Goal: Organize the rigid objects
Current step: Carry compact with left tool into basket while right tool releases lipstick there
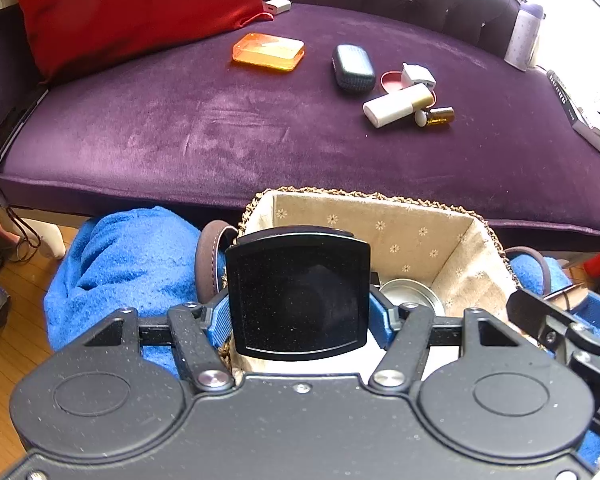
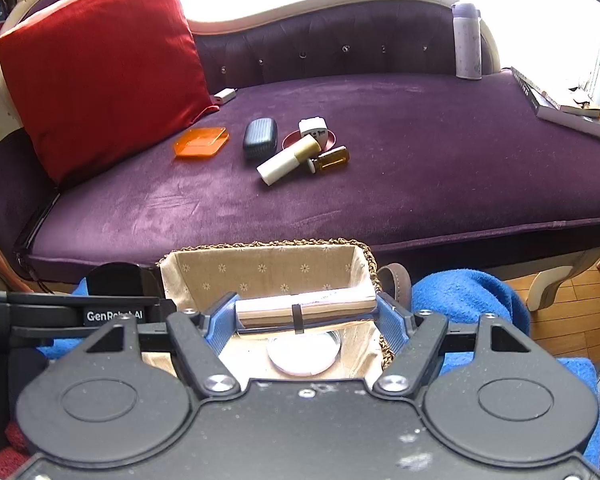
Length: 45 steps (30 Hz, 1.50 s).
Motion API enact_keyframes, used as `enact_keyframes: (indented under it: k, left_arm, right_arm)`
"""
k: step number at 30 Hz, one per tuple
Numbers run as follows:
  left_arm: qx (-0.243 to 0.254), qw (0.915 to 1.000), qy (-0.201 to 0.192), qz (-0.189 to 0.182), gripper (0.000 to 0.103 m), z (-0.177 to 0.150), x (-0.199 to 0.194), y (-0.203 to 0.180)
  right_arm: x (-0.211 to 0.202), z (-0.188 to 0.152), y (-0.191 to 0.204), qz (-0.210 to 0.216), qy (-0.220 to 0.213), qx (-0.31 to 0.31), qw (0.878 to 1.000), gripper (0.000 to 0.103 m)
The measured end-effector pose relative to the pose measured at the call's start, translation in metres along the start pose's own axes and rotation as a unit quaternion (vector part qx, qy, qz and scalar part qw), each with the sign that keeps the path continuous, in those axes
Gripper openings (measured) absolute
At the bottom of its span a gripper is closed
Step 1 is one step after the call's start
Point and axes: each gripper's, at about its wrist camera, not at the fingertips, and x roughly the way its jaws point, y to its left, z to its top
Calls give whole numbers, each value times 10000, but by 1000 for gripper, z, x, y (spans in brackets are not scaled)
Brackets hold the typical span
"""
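Note:
My left gripper is shut on a black square box, held over the near end of the fabric-lined wicker basket. My right gripper is shut on a flat beige case with a black band, held over the same basket. A round silver tin lies in the basket; in the right wrist view a round pale lid shows below the case. On the purple sofa seat lie an orange box, a dark blue case, a white tube, an amber bottle, a white plug and a pink dish.
A red cushion leans at the sofa's left end, with a small white charger beside it. A lilac flask and books sit at the right end. The basket rests on a blue towel in front of the sofa.

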Motion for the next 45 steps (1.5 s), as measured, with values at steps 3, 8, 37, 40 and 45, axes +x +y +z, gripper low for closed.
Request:
enact_keyframes:
  k: [3,8,37,40,45]
  left_arm:
    - [19,10000,16,26,61,0,1,-1]
    - [30,10000,50,35,61,0,3,-2]
    - [18,9999,143,29,69,1,6,-1]
    - [20,9999,147,30,69,1,6,0]
    - [20,9999,147,31,70,1,6,0]
  right_arm:
    - [0,0,0,1,-20,-15,10000,72]
    - [1,0,-1,18,-1,-1,10000,72]
    - [3,0,-2,-46,-17,78,10000,78]
    - [2,0,-3,-47,-22,94,9999,79]
    - [2,0,-3,-54,-34,133,9999,81]
